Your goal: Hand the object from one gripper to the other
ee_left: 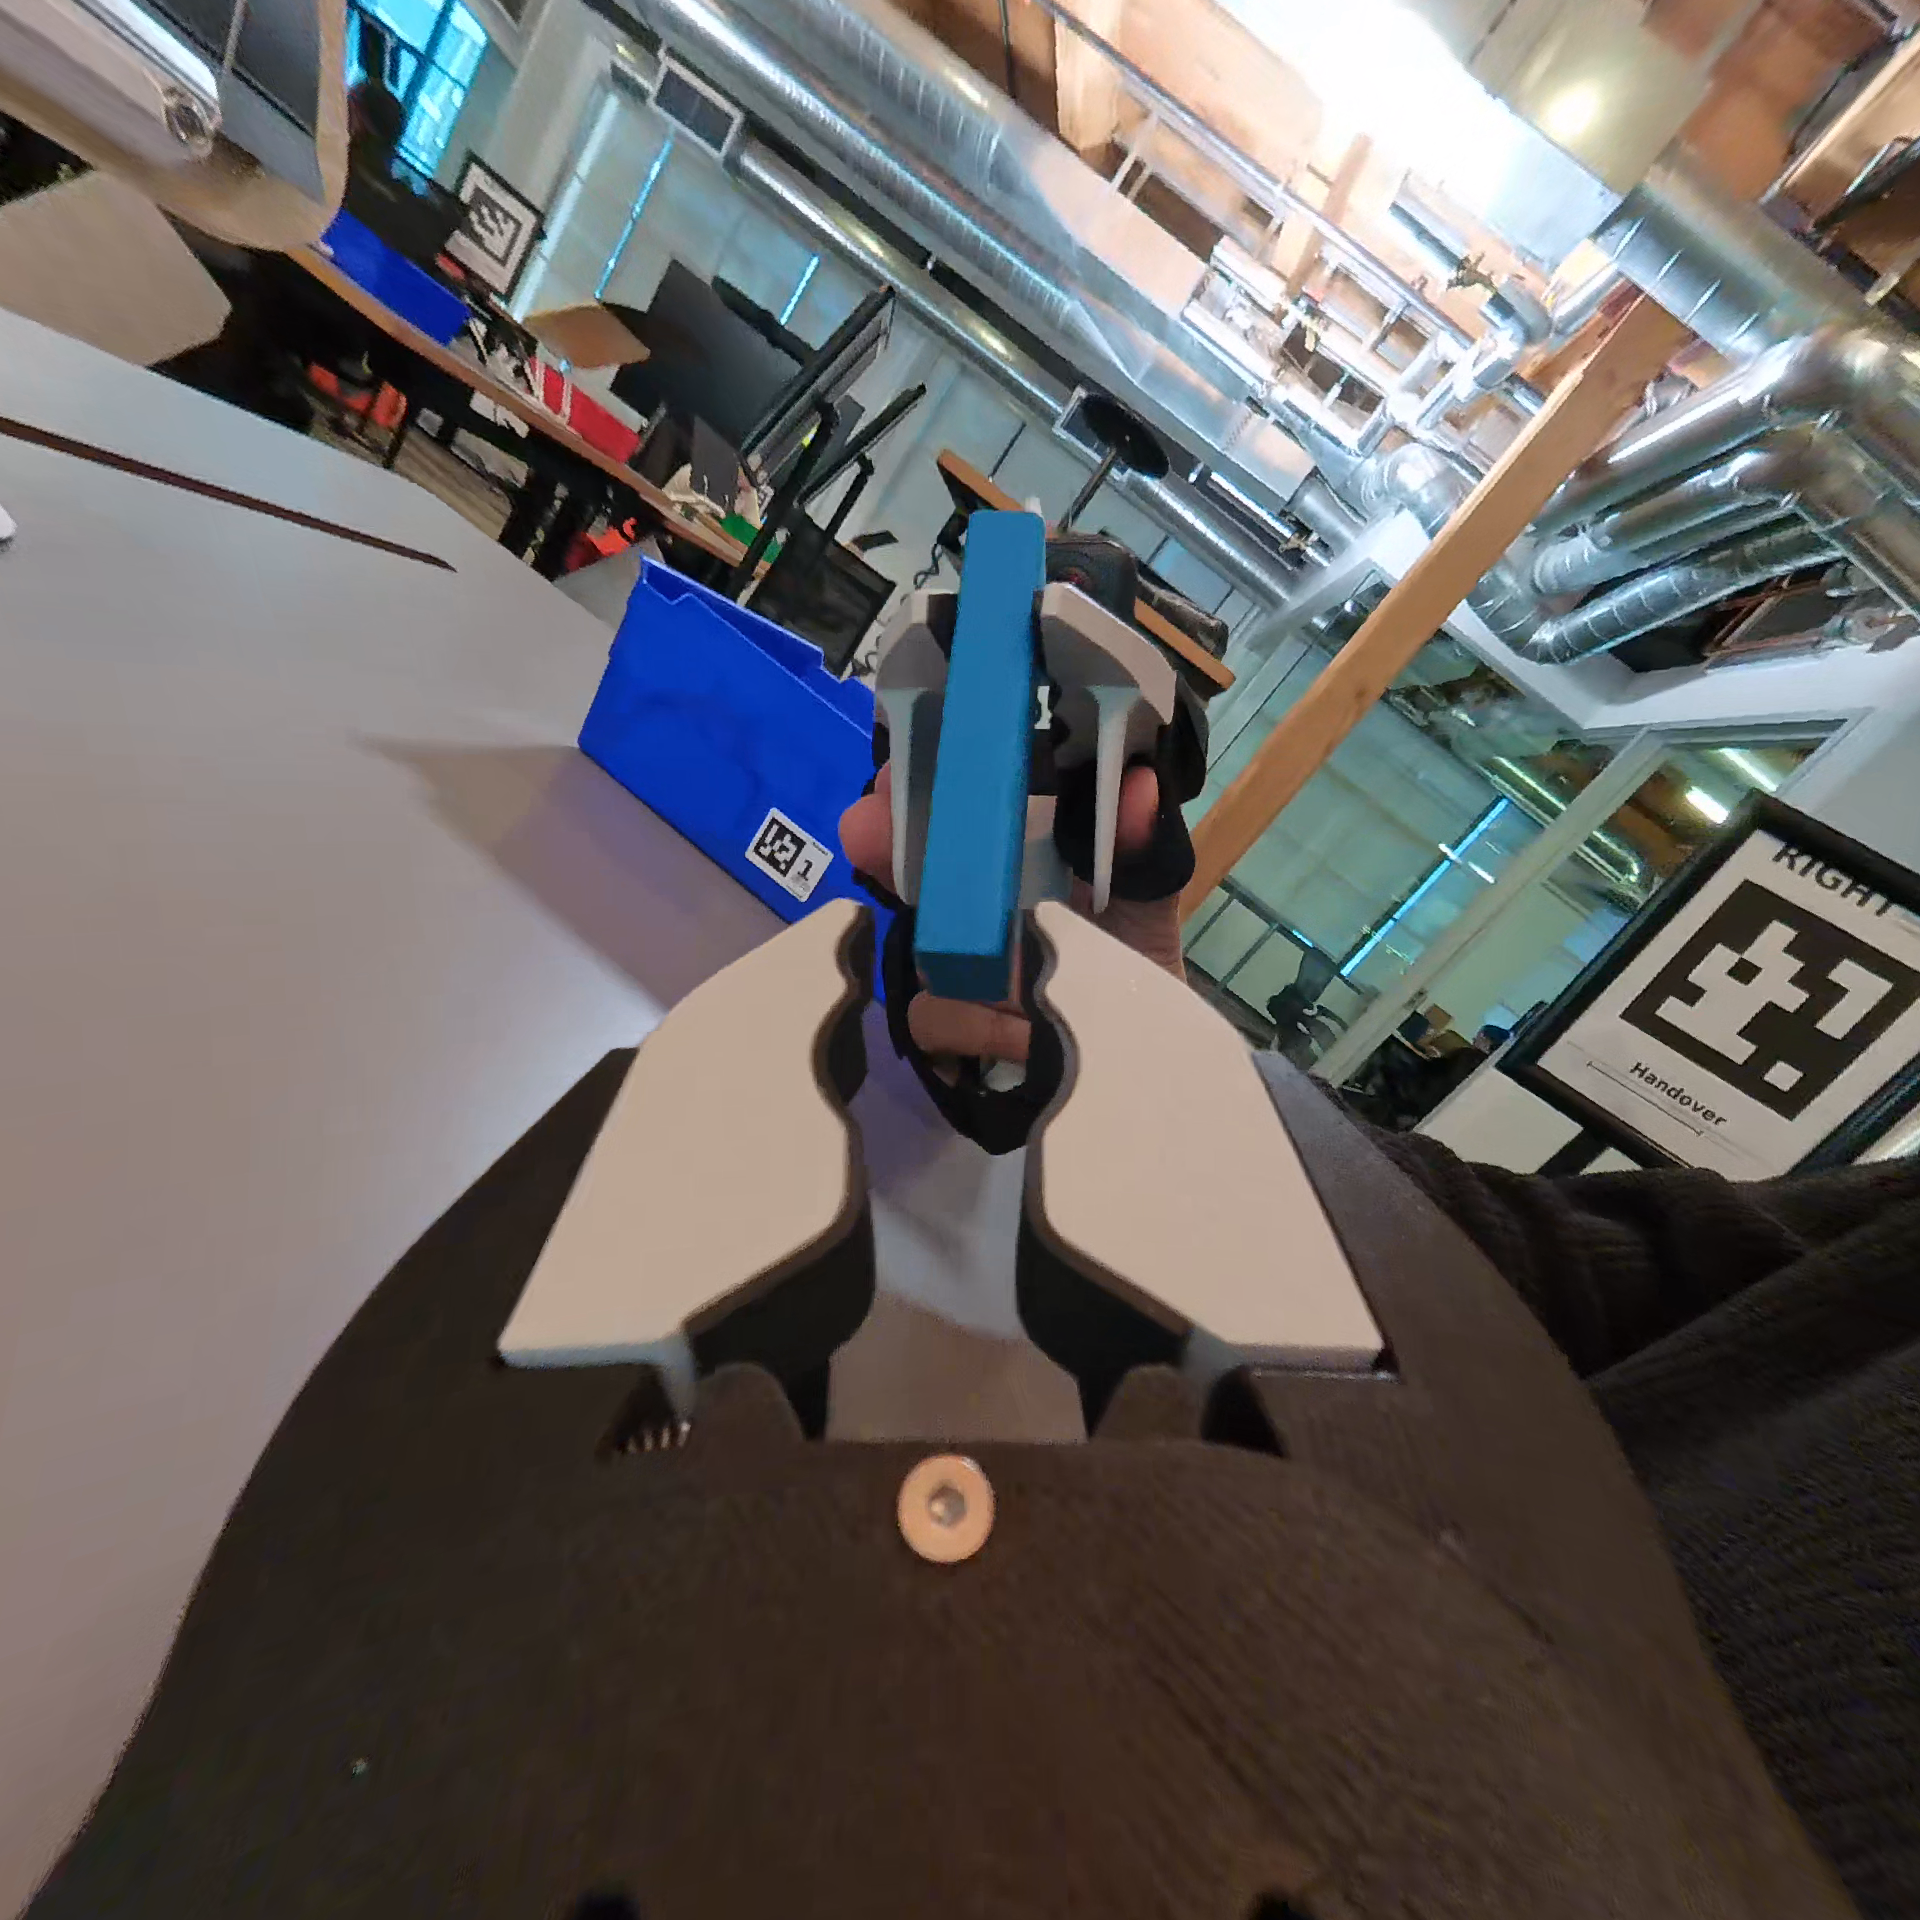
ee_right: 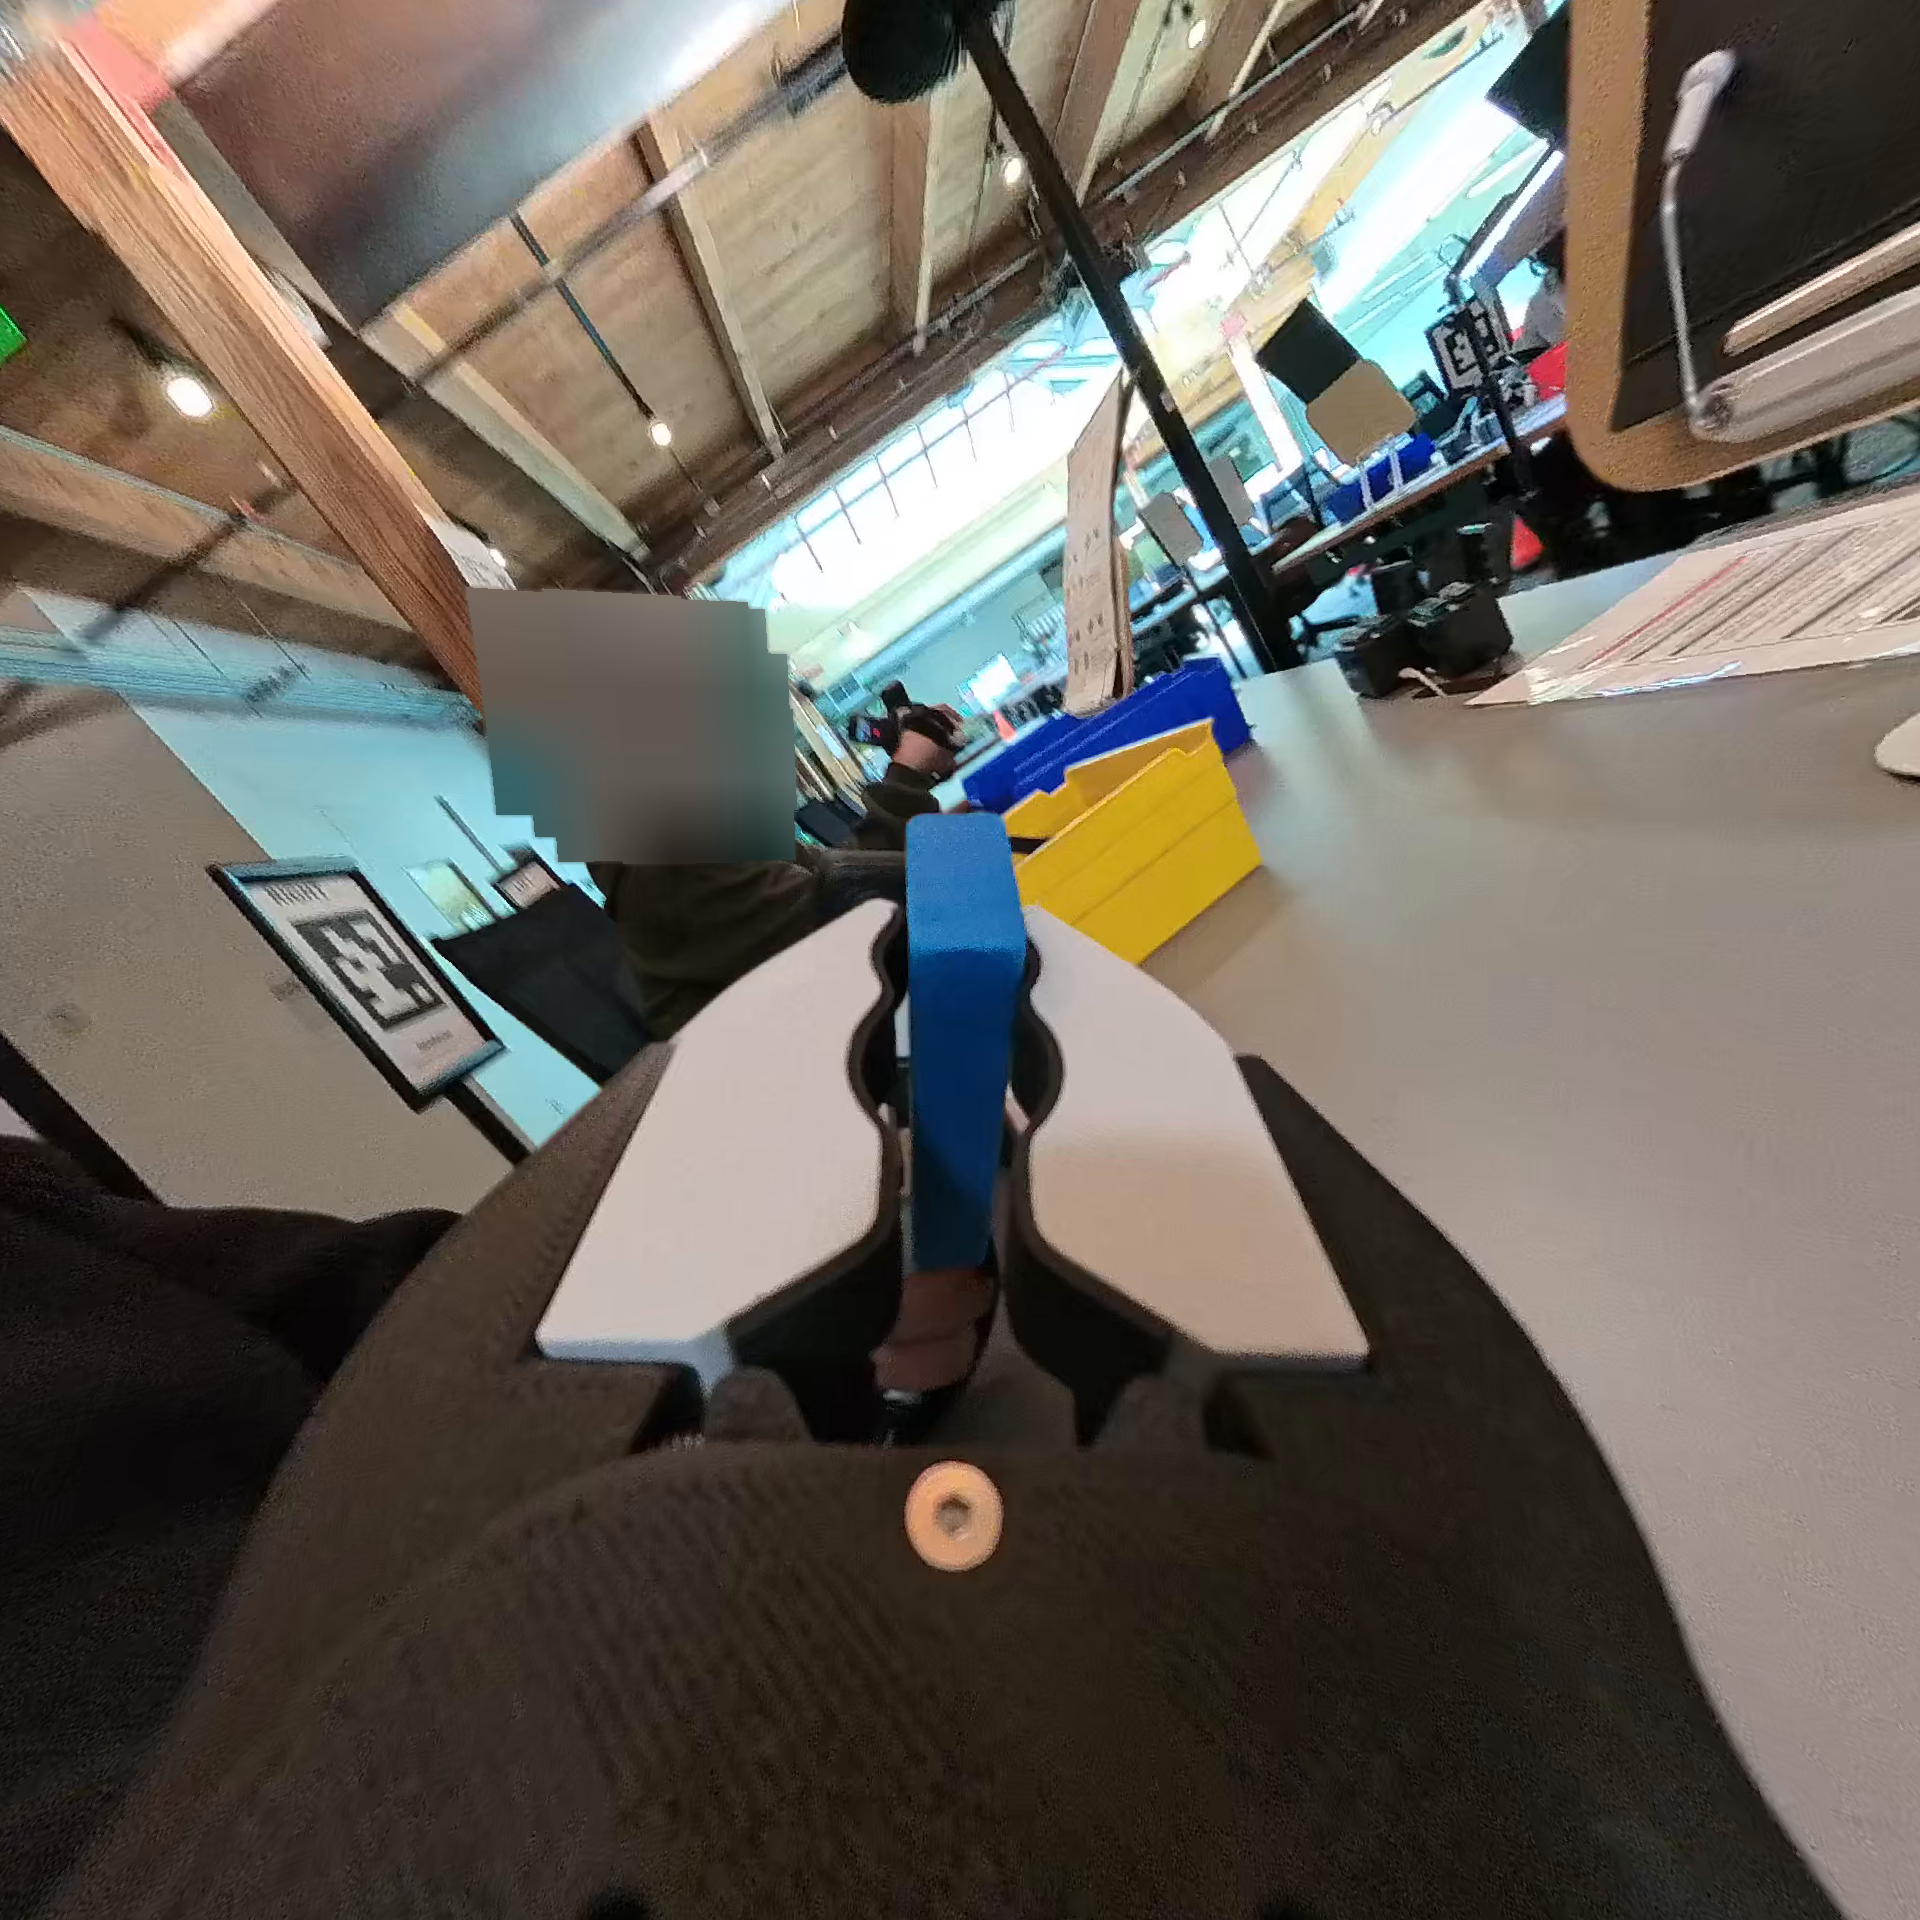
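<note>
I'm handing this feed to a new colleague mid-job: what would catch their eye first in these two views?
First, the blue block, held upright and clamped between the right gripper's white fingers. In the left wrist view the same block's near end sits just past the tips of the open left gripper. Next come the bright bins on the grey table: a yellow bin and a blue bin.

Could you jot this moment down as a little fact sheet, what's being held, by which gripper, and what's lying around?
object: blue block
right gripper: shut on the block
left gripper: open, tips beside the block's near end
surface: grey table
nearby: yellow bin, blue bin
handover: not yet done
</note>
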